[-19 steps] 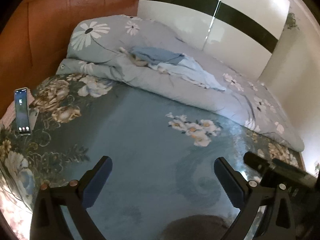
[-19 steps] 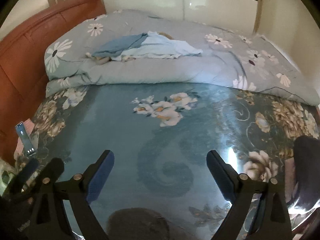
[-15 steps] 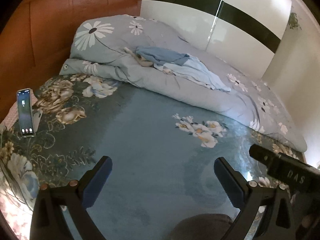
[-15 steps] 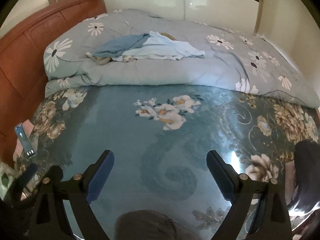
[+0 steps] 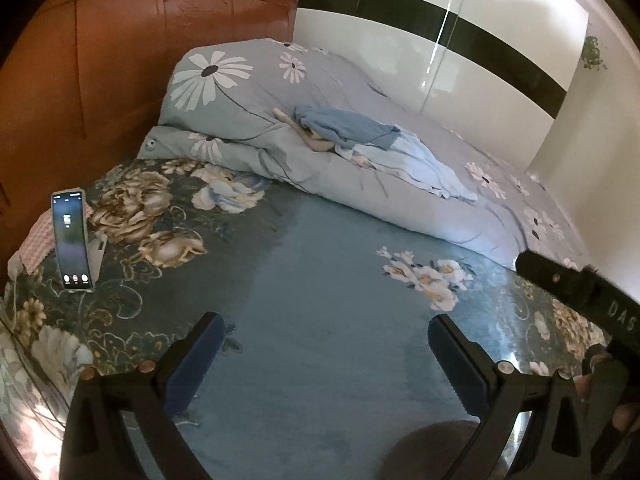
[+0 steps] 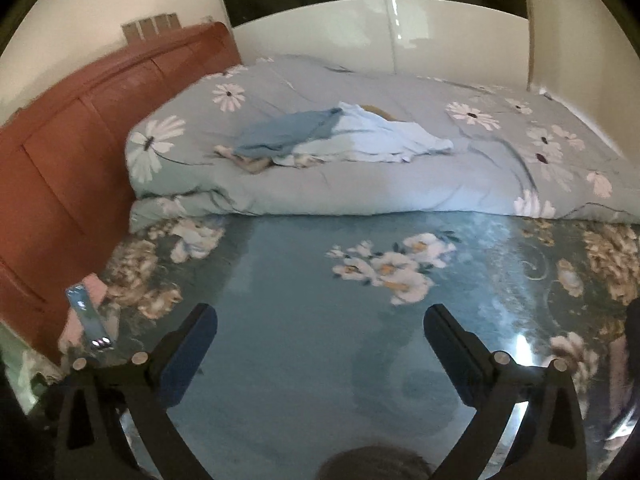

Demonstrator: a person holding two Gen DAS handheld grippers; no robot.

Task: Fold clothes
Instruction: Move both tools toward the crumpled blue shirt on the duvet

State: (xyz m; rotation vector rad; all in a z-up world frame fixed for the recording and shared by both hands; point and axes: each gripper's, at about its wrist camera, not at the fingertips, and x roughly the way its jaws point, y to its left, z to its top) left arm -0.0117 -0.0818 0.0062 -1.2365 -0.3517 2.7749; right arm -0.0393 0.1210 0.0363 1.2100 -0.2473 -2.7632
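At the far left of the bed, a phone (image 5: 71, 240) stands propped against a pink cloth (image 5: 37, 237) just in front of the wooden headboard (image 5: 120, 60); it has no part in the task. Next comes the left gripper (image 5: 322, 354), its two fingers spread wide apart with nothing between them, hanging over the bare teal bedspread (image 5: 312, 280). The clothes (image 5: 376, 148) lie ahead of it and a little to the right, on top of the folded grey quilt (image 5: 256, 128) with white daisies, well apart from both tools. They are a small pile: a darker blue piece on the headboard side and a pale blue piece spreading away toward the foot side, so the long axis of the pile runs across the view, along the quilt. In the right wrist view the right gripper (image 6: 320, 340) also has its fingers fully apart and empty, and the pile (image 6: 340, 138) sits almost straight ahead of it, beyond the flower print. I judge that both hands must reach forward over the bedspread, the left one to the dark end and the right one to the pale end; neither seems clearly nearer.
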